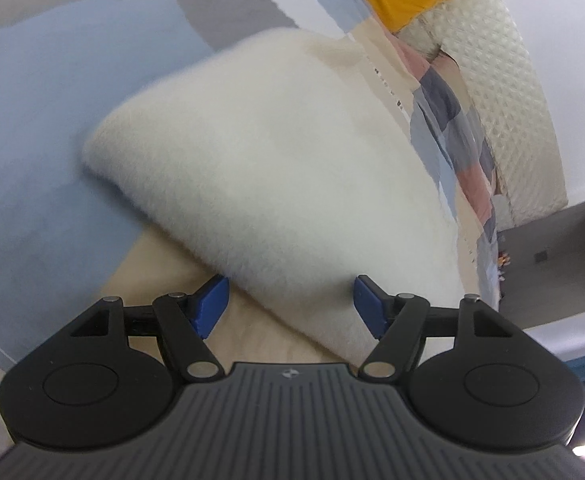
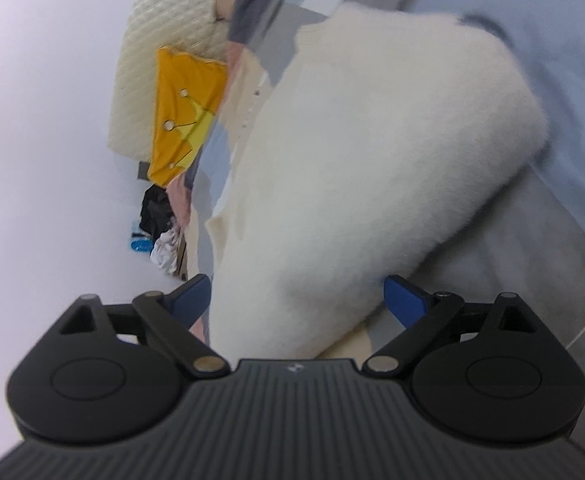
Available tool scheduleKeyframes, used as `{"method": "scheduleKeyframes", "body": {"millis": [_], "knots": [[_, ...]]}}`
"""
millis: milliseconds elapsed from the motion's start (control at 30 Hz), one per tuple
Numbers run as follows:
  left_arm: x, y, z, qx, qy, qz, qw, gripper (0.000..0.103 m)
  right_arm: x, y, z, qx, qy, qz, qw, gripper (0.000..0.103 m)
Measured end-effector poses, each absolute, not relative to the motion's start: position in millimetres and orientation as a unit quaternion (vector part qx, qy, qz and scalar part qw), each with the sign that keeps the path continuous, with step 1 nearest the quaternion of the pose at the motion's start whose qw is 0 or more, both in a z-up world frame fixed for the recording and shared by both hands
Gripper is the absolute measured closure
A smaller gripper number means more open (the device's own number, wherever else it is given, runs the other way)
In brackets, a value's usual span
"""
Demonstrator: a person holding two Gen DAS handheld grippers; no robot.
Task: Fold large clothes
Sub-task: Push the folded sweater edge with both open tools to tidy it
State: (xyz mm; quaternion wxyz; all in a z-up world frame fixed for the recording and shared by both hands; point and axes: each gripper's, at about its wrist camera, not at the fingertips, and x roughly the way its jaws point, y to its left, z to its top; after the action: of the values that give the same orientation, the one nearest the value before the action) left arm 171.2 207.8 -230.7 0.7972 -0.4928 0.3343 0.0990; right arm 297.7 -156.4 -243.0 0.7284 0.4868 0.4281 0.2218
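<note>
A fluffy white garment [image 1: 276, 168] is seen lying folded on a bed covered with a patchwork bedspread [image 1: 24, 128] of blue, grey and beige panels. In the left wrist view, the near edge of the garment reaches down between the blue fingers [image 1: 212, 304] of the left hand-held gripper [image 1: 290, 306], whose jaws are spread wide; the fabric fills the gap between them, but whether the pads press on it cannot be told. In the right wrist view, the same garment [image 2: 372, 160] is seen stretching away from the right hand-held gripper [image 2: 296, 300], and a narrower end of it passes between the blue fingers [image 2: 406, 296]. These jaws are set wide apart, with the fabric just beside the left pad and a small gap visible at the right one. A yellow cushion [image 2: 184, 108] is seen against a quilted cream headboard [image 2: 148, 60] at the far end of the bed, well apart from both grippers.
</note>
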Motion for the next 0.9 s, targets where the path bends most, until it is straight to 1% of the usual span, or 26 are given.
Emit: {"method": "scheduleKeyframes", "body": {"millis": [267,400,567,633,733,900], "knots": [[176.9,218.6,-246.7,-0.556,0.325,0.096,0.759,0.029,303.1,-158.3,-257.4,0.512,0.442,0.191,0.712,0.007],[171.3,222.3,-248.1,-0.573,0.311,0.100,0.751,0.029,304.5,-163.1,-259.7,0.510,0.434,0.167,0.723,0.008],[157.8,231.4,-244.2,-0.595,0.274,0.129,0.745,0.030,301.8,-177.7,-259.1,0.523,0.406,0.133,0.738,0.008],[153.9,236.4,-244.9,-0.606,0.263,0.139,0.738,0.030,301.4,-182.1,-258.2,0.524,0.398,0.123,0.743,0.010],[151.5,241.9,-248.3,-0.614,0.259,0.152,0.730,0.031,301.9,-184.7,-260.3,0.538,0.395,0.114,0.736,0.010],[159.6,242.0,-252.4,-0.615,0.263,0.150,0.728,0.031,300.8,-187.4,-258.7,0.531,0.386,0.098,0.748,0.010]]}}
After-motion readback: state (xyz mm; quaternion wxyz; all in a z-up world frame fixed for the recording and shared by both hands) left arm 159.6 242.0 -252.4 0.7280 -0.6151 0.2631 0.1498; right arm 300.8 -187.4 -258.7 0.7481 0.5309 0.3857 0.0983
